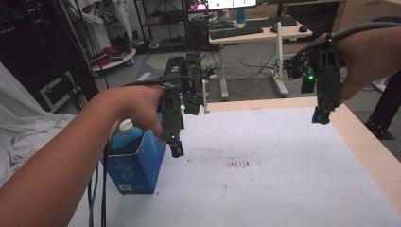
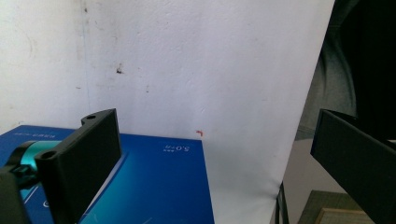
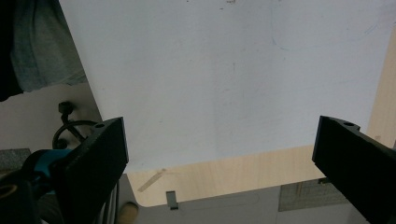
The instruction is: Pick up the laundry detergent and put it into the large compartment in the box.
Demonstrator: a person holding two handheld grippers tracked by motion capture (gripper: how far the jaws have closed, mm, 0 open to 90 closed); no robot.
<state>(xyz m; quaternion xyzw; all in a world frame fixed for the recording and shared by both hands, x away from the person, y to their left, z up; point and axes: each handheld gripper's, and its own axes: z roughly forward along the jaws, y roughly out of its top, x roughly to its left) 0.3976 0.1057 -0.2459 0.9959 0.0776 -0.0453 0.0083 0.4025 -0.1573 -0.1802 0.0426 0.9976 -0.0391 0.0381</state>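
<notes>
At nine o'clock in the high view, the left gripper (image 1: 176,150) hangs wide open beside a blue box (image 1: 137,165) holding a bottle (image 1: 126,135). Its own view adds the box's printed top near the white sheet's edge. Toward two o'clock, the right gripper (image 1: 321,116), also wide, hovers over open table (image 1: 369,142).

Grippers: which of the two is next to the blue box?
The left gripper: its open jaws hang beside the blue box holding a bottle. The right gripper, also open, hovers over the table's far right edge.
</notes>
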